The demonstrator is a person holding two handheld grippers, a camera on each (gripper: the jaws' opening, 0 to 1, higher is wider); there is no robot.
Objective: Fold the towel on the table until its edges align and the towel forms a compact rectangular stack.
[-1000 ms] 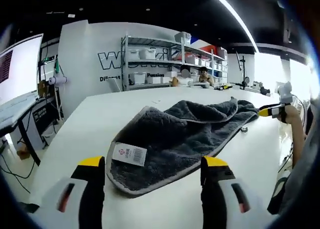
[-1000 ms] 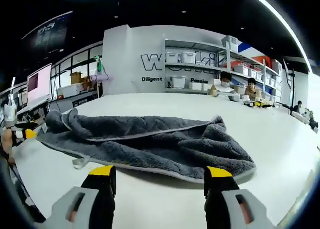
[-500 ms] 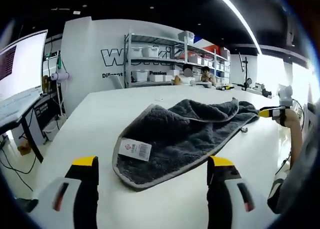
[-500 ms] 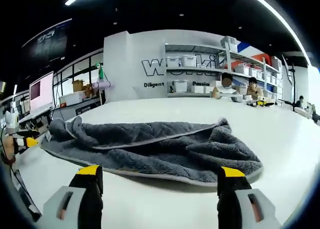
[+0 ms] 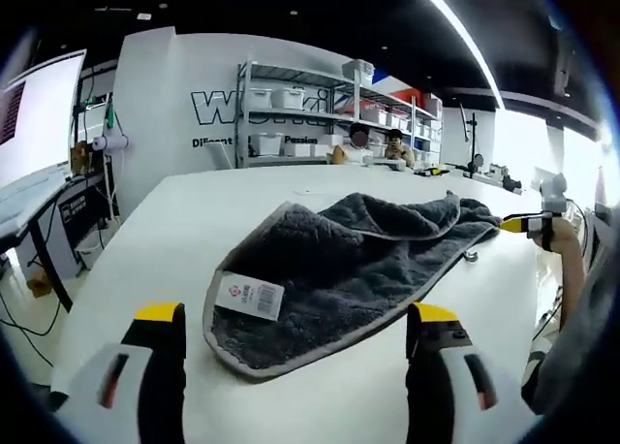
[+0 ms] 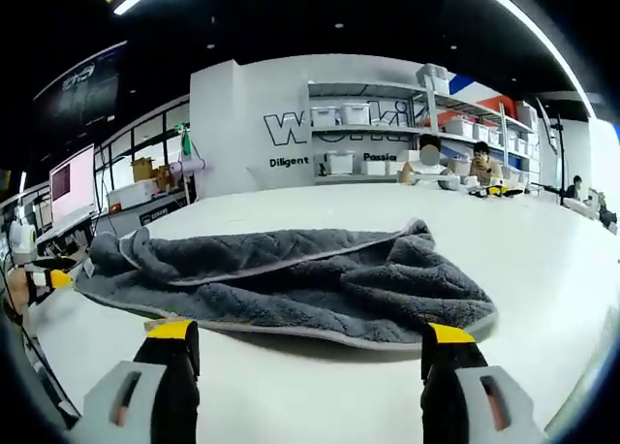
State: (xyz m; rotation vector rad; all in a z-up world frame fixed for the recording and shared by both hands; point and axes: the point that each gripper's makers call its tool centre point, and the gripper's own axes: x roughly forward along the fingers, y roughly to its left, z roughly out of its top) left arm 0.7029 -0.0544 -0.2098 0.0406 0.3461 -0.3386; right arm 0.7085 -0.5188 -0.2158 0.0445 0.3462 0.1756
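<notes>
The towel (image 5: 358, 260) lies loosely heaped on the white tabletop (image 5: 184, 221), one layer flopped over another with the grey trim wandering rather than matching; no neat fold yet. Over the last second the left gripper (image 5: 291, 318) has drawn back a little and settled, so the towel's near rounded corner with its white label (image 5: 250, 296) sits between the jaws but clear of them; the right gripper (image 6: 305, 333) has likewise eased off, its view of the towel (image 6: 291, 284) barely altered. The cloth itself has not moved; so the fold has not advanced, and both hands seem to be lining up for a fresh grasp.

Both pairs of jaws stand spread wide and hold nothing; the left pair frames the labelled corner, the right pair frames the long near edge (image 6: 320, 333).

Seen from the left, the right gripper (image 5: 528, 225) hangs at the far end of the towel, just beside its edge; seen from the right, the left gripper (image 6: 44, 279) sits near the opposite end. The two thus bracket the towel lengthwise.

Bare tabletop runs all round, widest beyond the towel toward the shelves (image 5: 300, 124); a small loop or tag (image 5: 471, 255) lies just off the far edge. Plenty of room to lift and lay a corner over.
</notes>
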